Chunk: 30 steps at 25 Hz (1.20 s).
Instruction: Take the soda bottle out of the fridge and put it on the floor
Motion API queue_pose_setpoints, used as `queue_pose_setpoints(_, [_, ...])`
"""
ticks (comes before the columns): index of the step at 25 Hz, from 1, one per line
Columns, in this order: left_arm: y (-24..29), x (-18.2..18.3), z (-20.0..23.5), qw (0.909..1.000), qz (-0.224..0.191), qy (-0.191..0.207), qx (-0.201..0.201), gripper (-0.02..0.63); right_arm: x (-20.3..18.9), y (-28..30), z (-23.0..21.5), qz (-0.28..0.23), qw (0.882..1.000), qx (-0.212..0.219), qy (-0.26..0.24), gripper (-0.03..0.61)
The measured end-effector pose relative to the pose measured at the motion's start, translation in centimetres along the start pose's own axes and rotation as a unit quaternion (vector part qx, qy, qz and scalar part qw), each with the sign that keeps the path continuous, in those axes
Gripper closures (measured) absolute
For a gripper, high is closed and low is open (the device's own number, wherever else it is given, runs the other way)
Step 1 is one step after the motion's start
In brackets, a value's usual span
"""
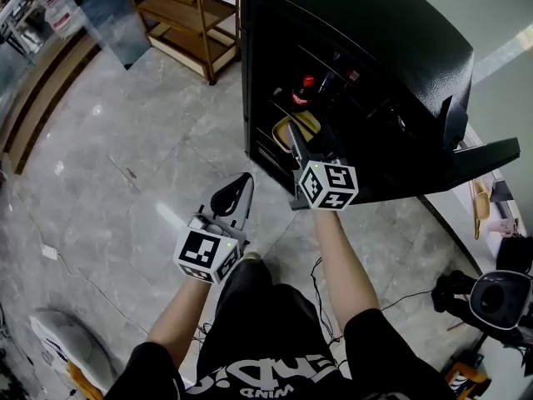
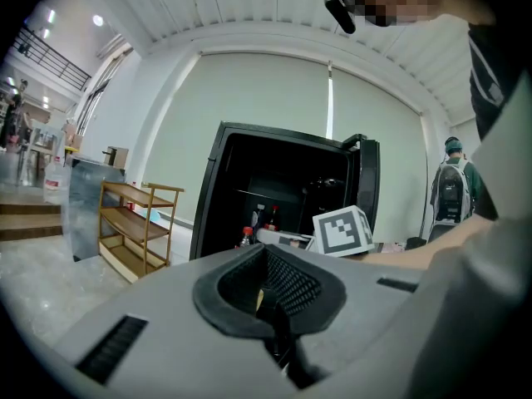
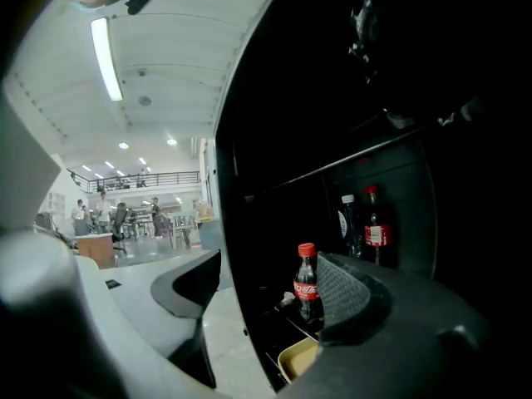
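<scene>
Fridge (image 1: 391,40): we see a glossy black shell.
Floor (image 1: 117,182): polished grey stone, we'd say.
Soda bottle (image 3: 307,288): shiny clear plastic, red cap.
Shelf rack (image 1: 179,19): matt wood.
Right tool (image 3: 266,298): matt grey plastic; we note dimpled black pads (image 3: 339,293).

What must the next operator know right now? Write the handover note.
Left gripper: shut, empty, outside the fridge.
Right gripper: open, empty, at the open fridge, soda bottle ahead, untouched.
Bottle: upright inside, red cap on.
Done: fridge stands open.
Left: grip bottle, lift out, set on floor.
</scene>
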<state>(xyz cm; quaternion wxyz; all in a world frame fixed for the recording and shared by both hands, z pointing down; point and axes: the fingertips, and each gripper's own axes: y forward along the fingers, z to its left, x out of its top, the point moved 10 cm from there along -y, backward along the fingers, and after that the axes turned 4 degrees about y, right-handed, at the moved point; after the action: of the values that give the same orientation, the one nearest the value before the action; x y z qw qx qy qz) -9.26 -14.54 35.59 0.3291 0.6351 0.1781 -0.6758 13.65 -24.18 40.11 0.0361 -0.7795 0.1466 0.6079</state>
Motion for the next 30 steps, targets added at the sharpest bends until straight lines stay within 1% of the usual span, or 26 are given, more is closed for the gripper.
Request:
queue_pose_setpoints(3, [0.9,-0.3,0.9,1.0,0.004,-0.003,-0.002,0.607,-0.9,2.8,-1.4,0.016,1.0,-0.016,-0.011,0.229])
queue_pose_setpoints(9, [2.3,-1.6,2.4,0.9998,0.018,-0.003,-0.003,0.607,-2.9,7.4,-4.7,0.035,0.998,-0.05,-0.002,0.229])
queue_pose_setpoints(16, [2.3,-3.5,4.2,0.9995,0.03,-0.005,0.004,0.607,-5.5,11.2,-7.4,0.063,0.995,-0.074,0.0,0.229])
queue_pose_setpoints(20, [2.3,-4.2,4.8,0.9993,0.037,-0.01,0.006,0.607,-6.4,12.8,-8.0,0.074,0.995,-0.068,-0.008,0.229])
queue_pose_setpoints(28, [2.6,-5.3,5.0,0.999,0.044,-0.008,0.002,0.607,-7.0,14.3,-8.3,0.098,0.993,-0.05,-0.043,0.233])
queue_pose_setpoints(29, [2.6,-5.3,4.9,0.999,0.044,-0.009,0.001,0.607,-7.0,14.3,-8.2,0.1,0.993,-0.05,-0.049,0.252])
queue_pose_setpoints(30, [2.6,-5.3,4.8,0.999,0.043,-0.009,0.001,0.607,-6.9,14.2,-8.1,0.103,0.992,-0.051,-0.054,0.258])
